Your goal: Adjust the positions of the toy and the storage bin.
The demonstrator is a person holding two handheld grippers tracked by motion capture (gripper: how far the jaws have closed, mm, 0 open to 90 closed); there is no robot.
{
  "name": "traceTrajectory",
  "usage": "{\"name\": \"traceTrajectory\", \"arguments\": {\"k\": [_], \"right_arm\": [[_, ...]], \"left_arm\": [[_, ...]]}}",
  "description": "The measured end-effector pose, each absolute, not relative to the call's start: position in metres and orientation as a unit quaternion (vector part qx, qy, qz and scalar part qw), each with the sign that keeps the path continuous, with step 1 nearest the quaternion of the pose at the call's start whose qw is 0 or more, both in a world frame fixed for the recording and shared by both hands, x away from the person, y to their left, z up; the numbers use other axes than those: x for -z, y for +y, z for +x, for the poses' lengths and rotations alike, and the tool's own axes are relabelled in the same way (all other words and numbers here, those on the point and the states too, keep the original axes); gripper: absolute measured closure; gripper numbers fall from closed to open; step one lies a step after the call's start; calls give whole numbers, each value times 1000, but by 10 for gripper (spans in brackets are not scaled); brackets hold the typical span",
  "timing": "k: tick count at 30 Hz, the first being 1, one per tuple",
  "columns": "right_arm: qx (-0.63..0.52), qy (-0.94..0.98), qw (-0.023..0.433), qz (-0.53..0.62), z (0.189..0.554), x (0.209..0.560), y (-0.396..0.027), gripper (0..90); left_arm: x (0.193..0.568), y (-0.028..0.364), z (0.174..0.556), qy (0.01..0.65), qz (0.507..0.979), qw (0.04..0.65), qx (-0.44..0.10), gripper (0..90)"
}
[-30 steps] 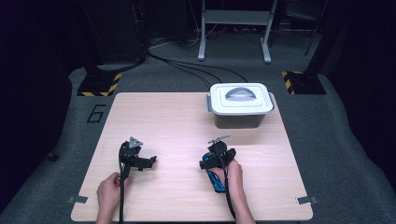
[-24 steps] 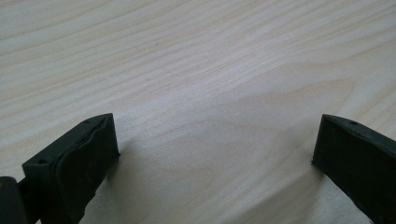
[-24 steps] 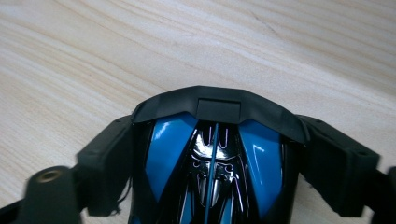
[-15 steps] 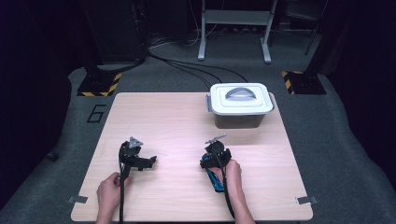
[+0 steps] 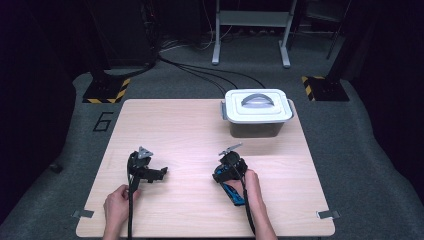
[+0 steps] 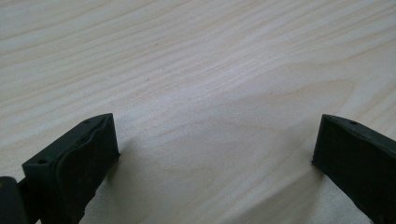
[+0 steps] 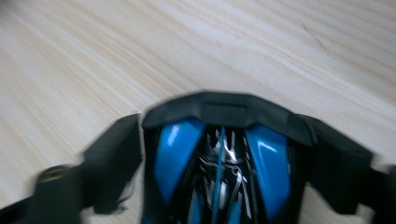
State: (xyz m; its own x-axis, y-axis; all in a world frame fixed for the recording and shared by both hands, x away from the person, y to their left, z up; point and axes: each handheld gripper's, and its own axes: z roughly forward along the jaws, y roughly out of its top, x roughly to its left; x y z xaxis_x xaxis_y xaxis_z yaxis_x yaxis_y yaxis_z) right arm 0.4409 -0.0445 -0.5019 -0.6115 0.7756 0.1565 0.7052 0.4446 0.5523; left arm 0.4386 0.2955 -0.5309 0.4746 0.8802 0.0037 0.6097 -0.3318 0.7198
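High view: white-lidded bin (image 5: 257,113) shut on table (image 5: 165,125); contents unseen.

Blue-black toy car (image 7: 219,163), between right tool's jaws, low over wooden table (image 5: 190,125).

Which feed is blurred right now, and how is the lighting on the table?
Right gripper view: motion-smeared, the blue-and-black object between its jaws soft-edged. Left gripper view: sharp wood grain, the open jaws casting soft shadows on the table. High view: tabletop evenly lit, surroundings dark, lidded box clear.
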Motion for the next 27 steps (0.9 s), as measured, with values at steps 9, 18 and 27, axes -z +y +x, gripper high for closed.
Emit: {"name": "traceTrajectory", "arguments": {"k": [9, 18, 27], "right_arm": [[-271, 839, 102, 461, 437, 499, -42, 129], [-252, 847, 121, 452, 435, 502, -33, 196], [-255, 849, 129, 445, 433, 504, -31, 239]], "left_arm": [[531, 295, 439, 471, 791, 335, -202, 0], [531, 295, 439, 471, 790, 335, -202, 0], [531, 295, 439, 471, 791, 335, -202, 0]]}}
